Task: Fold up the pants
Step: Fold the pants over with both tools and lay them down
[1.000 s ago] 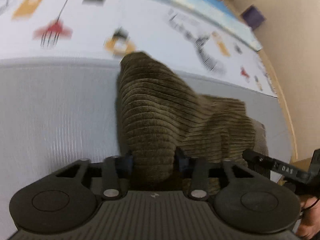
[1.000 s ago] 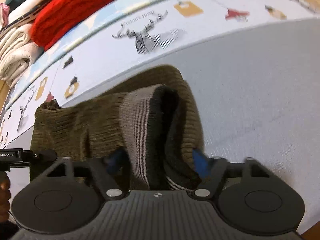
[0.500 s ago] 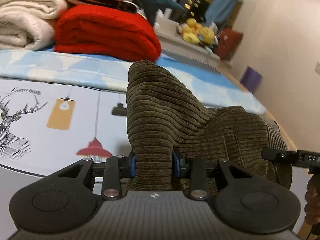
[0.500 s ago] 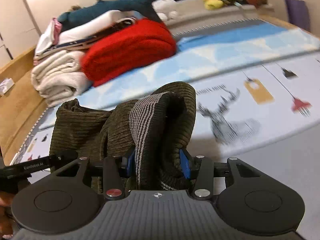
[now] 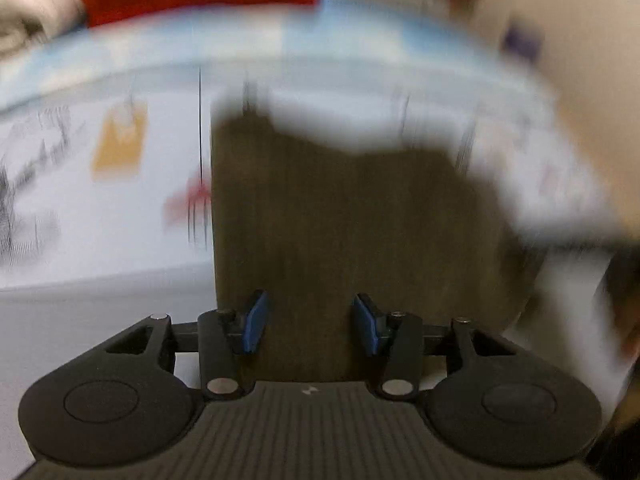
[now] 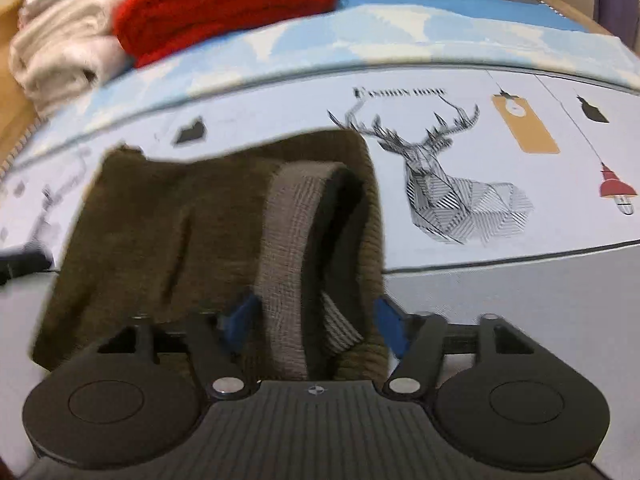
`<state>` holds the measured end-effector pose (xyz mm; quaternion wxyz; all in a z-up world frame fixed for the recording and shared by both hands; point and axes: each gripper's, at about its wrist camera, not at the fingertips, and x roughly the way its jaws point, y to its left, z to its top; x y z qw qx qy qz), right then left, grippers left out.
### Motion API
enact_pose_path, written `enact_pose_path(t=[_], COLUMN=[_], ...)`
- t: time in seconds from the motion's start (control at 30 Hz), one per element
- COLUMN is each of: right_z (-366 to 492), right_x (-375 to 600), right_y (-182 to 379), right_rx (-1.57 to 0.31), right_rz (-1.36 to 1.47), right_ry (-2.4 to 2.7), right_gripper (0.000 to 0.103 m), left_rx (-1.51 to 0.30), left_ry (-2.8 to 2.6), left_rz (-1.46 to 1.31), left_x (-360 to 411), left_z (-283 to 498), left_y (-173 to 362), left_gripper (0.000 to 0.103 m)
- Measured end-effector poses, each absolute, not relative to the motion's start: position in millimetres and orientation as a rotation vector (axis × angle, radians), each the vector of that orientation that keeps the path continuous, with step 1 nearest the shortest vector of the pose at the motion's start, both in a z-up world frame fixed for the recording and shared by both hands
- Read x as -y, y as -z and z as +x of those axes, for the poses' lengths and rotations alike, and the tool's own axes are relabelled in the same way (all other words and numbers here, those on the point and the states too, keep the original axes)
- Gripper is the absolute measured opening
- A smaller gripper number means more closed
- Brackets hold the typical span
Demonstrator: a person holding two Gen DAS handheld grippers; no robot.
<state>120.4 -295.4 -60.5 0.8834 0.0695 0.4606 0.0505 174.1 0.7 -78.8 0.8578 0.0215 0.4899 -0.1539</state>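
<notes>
The olive-brown corduroy pants (image 5: 352,216) lie in a folded bundle on the bed, badly blurred in the left wrist view. My left gripper (image 5: 312,326) hangs over their near edge. Its jaws are opening and the blue pads (image 5: 254,322) stand off the cloth, which still lies between them. In the right wrist view the pants (image 6: 168,216) show the grey ribbed waistband (image 6: 292,240) rolled up at the right end. My right gripper (image 6: 314,322) sits over that end, jaws opening wide, with the waistband loose between the pads (image 6: 390,326).
The bed has a printed sheet with a deer drawing (image 6: 448,184) and a blue band behind it. A red folded blanket (image 6: 224,4) and cream towels (image 6: 60,52) are stacked at the far left. A wooden bed edge (image 6: 8,92) runs at the left.
Both grippers have let go of the pants: their pads spread apart from the cloth they were pinching. The bundle has dropped lower and flatter onto the sheet, and both views have swung.
</notes>
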Motion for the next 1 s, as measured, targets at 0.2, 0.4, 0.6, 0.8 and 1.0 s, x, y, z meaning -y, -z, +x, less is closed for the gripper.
enact_pose_path(t=[0.2,0.4,0.6,0.8,1.0], right_z=[117.2,114.4,67.3,-14.6,-71.0], right_x=[291.4,292.2,293.1,280.1,276.7], right_y=[56.6,62.1,0.4,-47.8,-36.8], right_rx=[-0.956,-1.004,-0.769,-0.534,-0.535], right_rz=[0.178,0.158,0.152,0.076,0.135], right_ry=[-0.106,-0.094,-0.018,-0.061,-0.048], right_gripper=[0.076,0.082,0.078,0.097,0.098], left_rx=[-0.940,-0.931,-0.781,-0.605,-0.553], left_ry=[0.333,0.354,0.267,0.204,0.145], left_rz=[-0.016,0.257,0.217,0.163,0.118], left_x=[-5.1,22.7,14.6,11.1,23.7], left_z=[160.8,140.0,98.1,28.8,-28.0], left_y=[57.1,67.0,29.5,-30.7,-34.3], left_gripper=[0.066,0.066,0.084,0.093,0.093])
